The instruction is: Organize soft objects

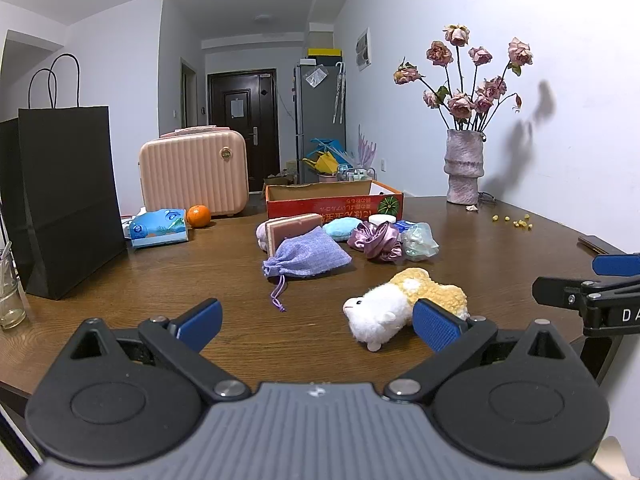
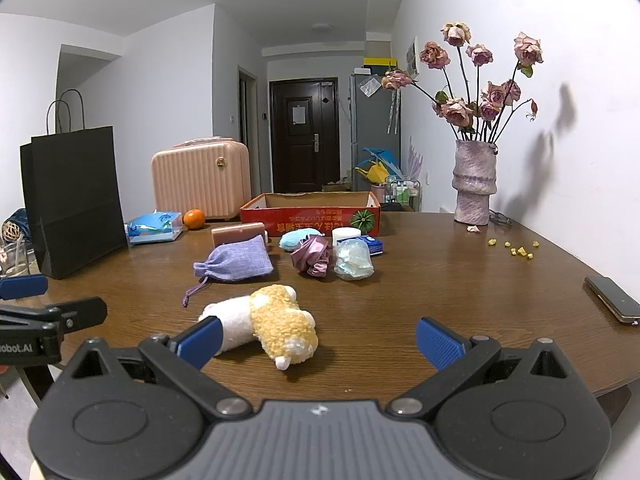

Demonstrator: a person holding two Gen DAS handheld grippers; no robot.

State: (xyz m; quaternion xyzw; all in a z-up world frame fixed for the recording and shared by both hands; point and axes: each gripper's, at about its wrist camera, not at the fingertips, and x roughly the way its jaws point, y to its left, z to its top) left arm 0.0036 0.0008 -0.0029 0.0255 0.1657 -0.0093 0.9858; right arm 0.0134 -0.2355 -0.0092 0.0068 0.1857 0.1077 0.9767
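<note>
On the far left of the desk (image 2: 440, 280) stood a black paper bag (image 2: 76, 200), then a tissue pack (image 2: 154, 228), an orange (image 2: 194, 218) and a pink case (image 2: 202, 178) behind them. Toward the middle lay the soft things: a lilac drawstring pouch (image 2: 234, 264), a pink sponge block (image 2: 238, 234) behind it, a pale blue pad (image 2: 296, 239), a purple satin scrunchie (image 2: 313, 258) and a crumpled clear cap (image 2: 353, 260) just beside it. The red cardboard box (image 2: 310, 212) sat open behind that cluster, apparently the place meant for them. Nearest of all lay the plush toy (image 2: 268, 324), white and yellow, on its side, apart from the rest. A vase of dried roses (image 2: 475, 176) stood far right, a phone (image 2: 612, 298) at the right edge.

The left tool (image 1: 318, 326) was spread wide and held nothing, its right pad close by the toy's yellow back. The right tool (image 2: 318, 338) was likewise released and empty, the toy between its fingers but untouched.

I judged the toy light, squashy and unlikely to slip; a pinch across its thick middle would hold best, since a leg or ear would only let it dangle.
</note>
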